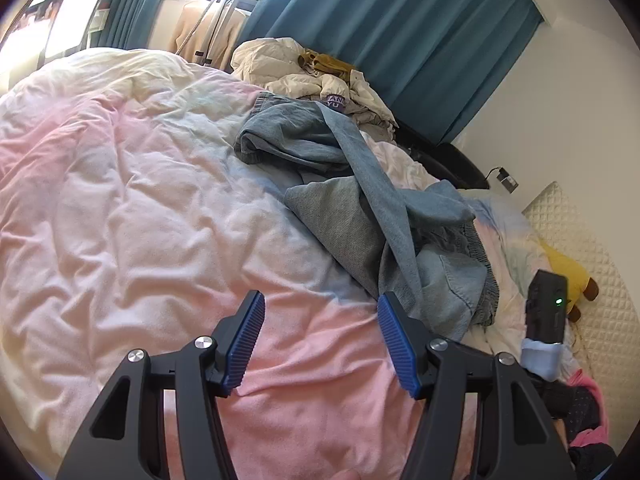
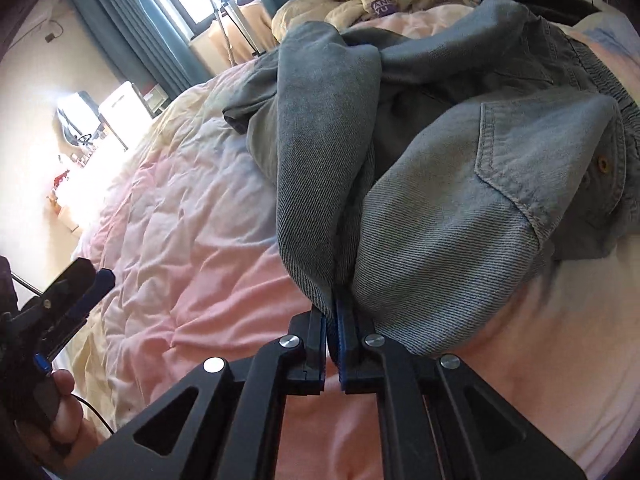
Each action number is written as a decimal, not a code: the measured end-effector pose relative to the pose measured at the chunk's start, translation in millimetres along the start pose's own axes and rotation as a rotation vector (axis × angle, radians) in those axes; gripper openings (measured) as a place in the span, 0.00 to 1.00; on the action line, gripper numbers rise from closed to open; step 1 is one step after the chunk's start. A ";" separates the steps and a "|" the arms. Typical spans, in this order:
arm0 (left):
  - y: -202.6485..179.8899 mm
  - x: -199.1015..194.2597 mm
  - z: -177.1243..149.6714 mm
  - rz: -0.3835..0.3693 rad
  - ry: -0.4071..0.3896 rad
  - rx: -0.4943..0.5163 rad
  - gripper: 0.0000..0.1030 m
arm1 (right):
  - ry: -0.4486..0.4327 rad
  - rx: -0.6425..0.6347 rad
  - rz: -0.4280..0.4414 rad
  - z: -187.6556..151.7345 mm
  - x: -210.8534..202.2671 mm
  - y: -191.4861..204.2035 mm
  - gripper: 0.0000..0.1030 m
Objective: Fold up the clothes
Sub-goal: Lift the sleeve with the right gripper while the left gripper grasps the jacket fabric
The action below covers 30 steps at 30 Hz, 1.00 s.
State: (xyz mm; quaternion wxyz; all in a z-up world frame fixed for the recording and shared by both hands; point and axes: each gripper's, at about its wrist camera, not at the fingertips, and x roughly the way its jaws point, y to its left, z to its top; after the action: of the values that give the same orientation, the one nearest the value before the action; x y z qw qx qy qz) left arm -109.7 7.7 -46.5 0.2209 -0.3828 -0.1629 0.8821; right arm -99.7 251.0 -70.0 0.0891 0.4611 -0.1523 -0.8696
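A crumpled pair of blue jeans (image 1: 360,200) lies on a pink and white duvet (image 1: 140,200), to the right of the middle. My left gripper (image 1: 320,312) is open and empty, low over the duvet, its right finger next to the jeans' near edge. My right gripper (image 2: 334,308) is shut on a fold of the jeans (image 2: 440,200) and holds it a little above the duvet (image 2: 180,240); a back pocket and a rivet show beside it. The left gripper (image 2: 86,280) also shows at the left edge of the right wrist view.
A heap of cream and mustard clothes (image 1: 312,72) lies at the far side of the bed. Teal curtains (image 1: 400,32) hang behind. A yellow plush toy (image 1: 568,276) and a white quilted pillow (image 1: 580,240) lie at the right. A tripod (image 2: 236,24) stands by the window.
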 end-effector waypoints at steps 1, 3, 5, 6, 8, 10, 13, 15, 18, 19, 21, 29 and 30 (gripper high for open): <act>-4.2 3.9 1.1 0.012 0.004 0.016 0.59 | -0.020 0.000 0.001 2.0 -4.6 -0.3 0.06; -11.6 13.7 7.8 0.016 0.016 0.030 0.59 | -0.055 0.017 0.023 6.5 -10.9 -3.8 0.06; -18.0 24.9 19.5 0.032 0.014 0.034 0.59 | -0.071 0.020 0.019 12.0 -9.0 -5.5 0.07; -20.8 31.3 27.3 0.045 0.009 0.033 0.59 | -0.072 0.023 0.018 13.7 -7.5 -7.0 0.07; -25.1 49.8 51.3 0.040 0.009 0.023 0.59 | -0.072 0.038 0.033 15.0 -5.6 -11.2 0.07; -30.4 74.1 78.0 0.011 0.029 0.012 0.59 | -0.076 0.034 0.034 15.5 -3.8 -11.5 0.07; -36.8 115.0 120.1 0.022 0.052 0.007 0.59 | -0.074 0.043 0.057 17.2 -0.1 -13.5 0.07; -37.0 145.9 143.2 0.034 0.084 -0.010 0.59 | -0.072 0.064 0.078 19.9 5.6 -15.0 0.07; -33.9 192.0 172.3 0.066 0.139 -0.022 0.59 | -0.070 0.084 0.097 23.0 12.5 -17.4 0.07; -33.1 205.0 180.5 0.070 0.155 -0.034 0.59 | -0.071 0.083 0.099 23.3 14.5 -17.9 0.07; -29.4 226.6 195.4 0.067 0.173 -0.074 0.59 | -0.074 0.075 0.101 24.8 19.0 -17.6 0.07; -21.2 279.8 229.0 0.087 0.164 -0.160 0.47 | -0.074 0.035 0.111 26.7 38.2 -12.2 0.07; -22.0 285.0 231.6 0.109 0.170 -0.156 0.44 | -0.074 0.032 0.114 26.5 40.6 -12.6 0.07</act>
State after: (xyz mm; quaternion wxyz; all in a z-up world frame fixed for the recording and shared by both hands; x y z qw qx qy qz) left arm -450.6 145.6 -56.9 0.1551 -0.4805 -0.1905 0.8419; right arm -144.5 255.6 -91.8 0.1254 0.4207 -0.1954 -0.8770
